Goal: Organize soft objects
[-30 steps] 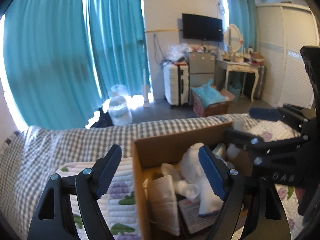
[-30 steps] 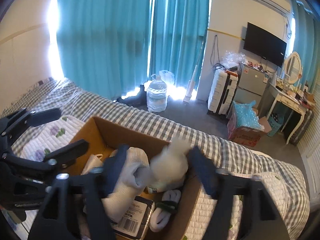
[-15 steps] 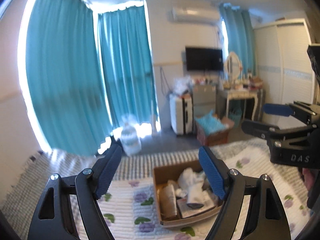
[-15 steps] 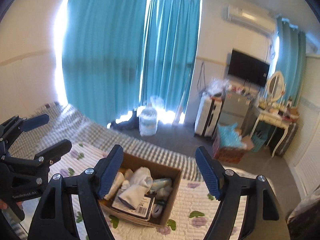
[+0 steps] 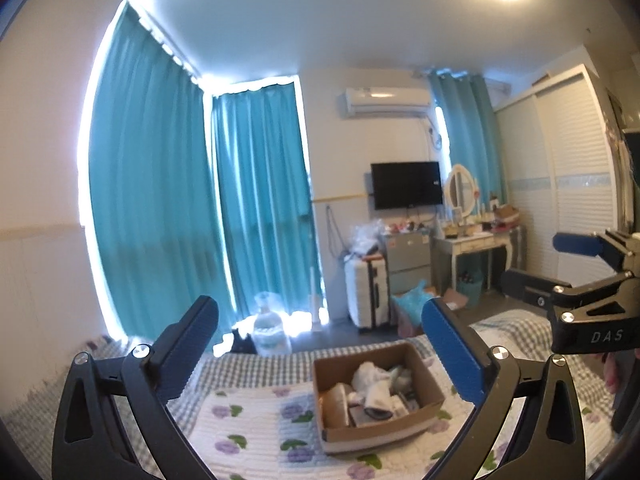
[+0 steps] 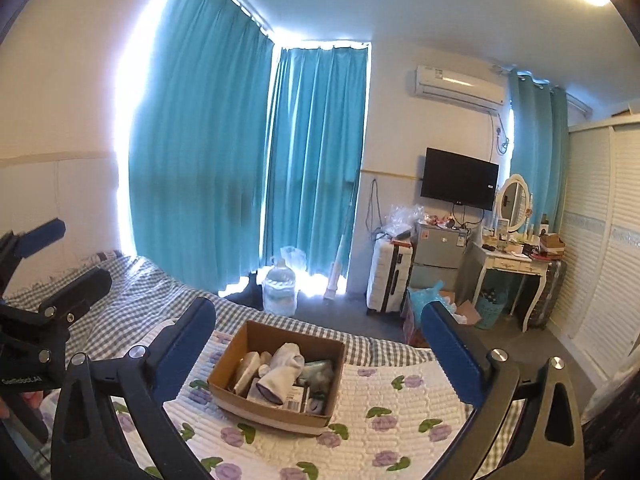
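An open cardboard box (image 5: pixel 430 394) (image 6: pixel 228 360) sits on a floral quilt on the bed. It holds white socks (image 6: pixel 282 368) (image 5: pixel 370 372), other soft items and a labelled packet (image 6: pixel 296 392). My left gripper (image 5: pixel 320 348) is open and empty, held high and back from the box. My right gripper (image 6: pixel 318 340) is open and empty, also raised above the bed. Each gripper shows at the edge of the other's view: the right one (image 5: pixel 568 264) and the left one (image 6: pixel 60 252).
The floral quilt (image 6: pixel 400 412) lies over a grey checked sheet (image 6: pixel 120 280). Beyond the bed are teal curtains, a water jug (image 6: pixel 280 288), a white suitcase (image 6: pixel 390 276), a small fridge, a dressing table (image 6: pixel 516 260) and a white wardrobe at the right.
Both grippers have pulled up and back from inside the box. The right gripper, earlier around a white soft item in the box, is now empty and far above it.
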Motion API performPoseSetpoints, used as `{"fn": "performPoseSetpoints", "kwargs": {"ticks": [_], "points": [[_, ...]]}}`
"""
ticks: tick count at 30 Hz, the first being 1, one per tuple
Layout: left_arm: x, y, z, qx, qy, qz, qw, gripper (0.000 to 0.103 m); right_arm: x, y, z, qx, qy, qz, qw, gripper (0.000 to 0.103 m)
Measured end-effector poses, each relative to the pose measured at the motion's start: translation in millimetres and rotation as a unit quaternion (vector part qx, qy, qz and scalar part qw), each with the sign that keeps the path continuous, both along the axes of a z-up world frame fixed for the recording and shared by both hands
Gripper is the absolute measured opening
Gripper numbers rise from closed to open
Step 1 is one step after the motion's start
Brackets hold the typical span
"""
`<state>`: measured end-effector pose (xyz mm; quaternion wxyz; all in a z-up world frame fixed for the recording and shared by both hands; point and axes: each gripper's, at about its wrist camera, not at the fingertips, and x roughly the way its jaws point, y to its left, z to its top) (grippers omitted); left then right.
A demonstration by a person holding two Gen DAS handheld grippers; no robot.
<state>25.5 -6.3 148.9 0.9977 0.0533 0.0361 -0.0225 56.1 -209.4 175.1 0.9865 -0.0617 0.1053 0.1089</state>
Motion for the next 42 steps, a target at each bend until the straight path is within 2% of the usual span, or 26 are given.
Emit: {"fn": "performPoseSetpoints", "kwargs": {"ticks": [4, 9, 11, 14, 16, 19, 42], "points": [[6, 5, -36, -0.026, 0.020, 0.000, 0.9995, 0.103, 0, 2, -51, 0.021, 0.016, 0.005, 1.000, 0.103], [26, 8, -91, -0.029, 0.060, 0.012, 0.9977, 0.103, 22, 6, -113, 0.022, 0.028, -0.016, 0.999, 0.103], [33, 13, -115, -0.035, 0.085, 0.010, 0.9957, 0.103, 38, 4, -137, 0.035, 0.049, -0.016, 0.998, 0.103], [38, 15, -132, -0.030, 0.102, 0.021, 0.9941, 0.103, 55, 2, -158, 0.041, 0.079, -0.019, 0.996, 0.103], [39, 14, -135, -0.021, 0.105, 0.030, 0.9938, 0.103, 60, 2, -166, 0.032, 0.084, -0.028, 0.996, 0.103], [39, 15, -140, -0.027, 0.115, 0.031, 0.9925, 0.103, 63, 0, -171, 0.032, 0.093, -0.030, 0.995, 0.103], [42, 21, -146, -0.040, 0.133, 0.032, 0.9897, 0.103, 61, 4, -172, 0.023, 0.091, -0.036, 0.995, 0.103]]}}
